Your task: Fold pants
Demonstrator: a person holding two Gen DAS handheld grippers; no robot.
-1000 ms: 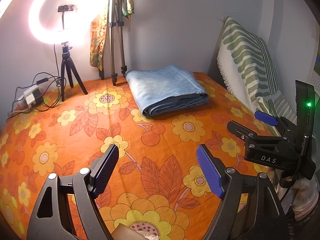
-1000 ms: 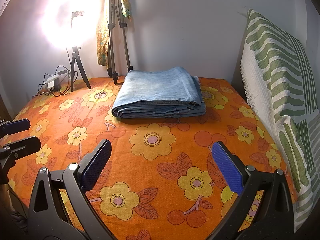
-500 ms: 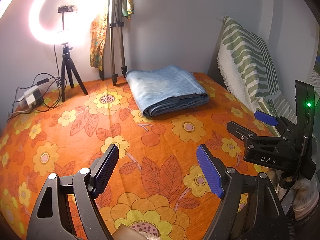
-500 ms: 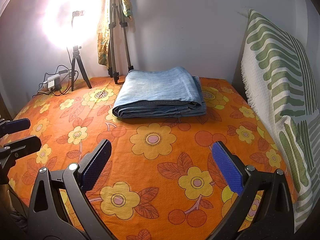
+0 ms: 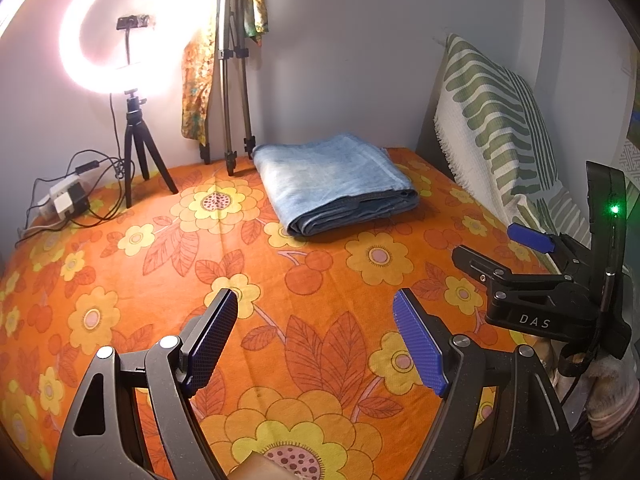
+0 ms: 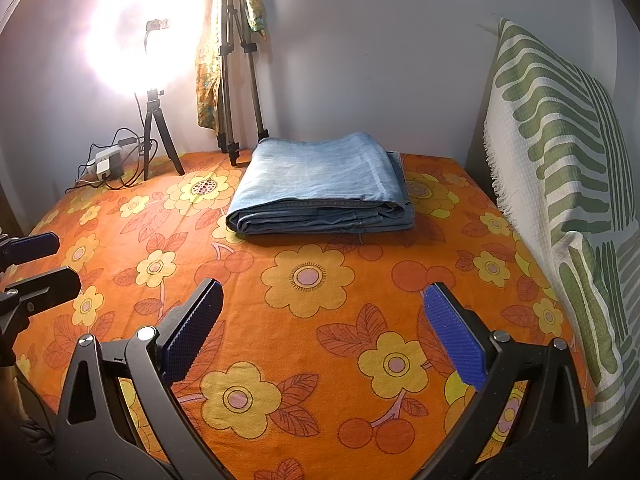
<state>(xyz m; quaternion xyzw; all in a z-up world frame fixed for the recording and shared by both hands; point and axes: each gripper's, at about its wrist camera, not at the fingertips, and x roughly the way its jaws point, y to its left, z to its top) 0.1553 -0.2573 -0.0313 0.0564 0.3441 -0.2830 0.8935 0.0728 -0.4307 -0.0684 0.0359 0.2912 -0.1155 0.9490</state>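
Note:
A pair of light blue denim pants (image 5: 334,186) (image 6: 322,186) lies folded into a thick rectangle at the far side of the bed, near the wall. My left gripper (image 5: 316,302) hovers open over the orange flowered bedspread (image 5: 120,280), well short of the pants, with nothing between its blue pads. My right gripper (image 6: 322,294) also stands open and empty over the bedspread (image 6: 320,360), in front of the pants. In the left wrist view the right gripper (image 5: 492,244) shows at the right edge; in the right wrist view the left gripper (image 6: 64,258) pokes in from the left.
A lit ring light on a small tripod (image 5: 132,60) and a taller tripod (image 5: 232,80) stand at the far left by the wall, with a charger and cables (image 5: 66,200) beside them. A green-striped white pillow (image 6: 568,168) leans along the bed's right side.

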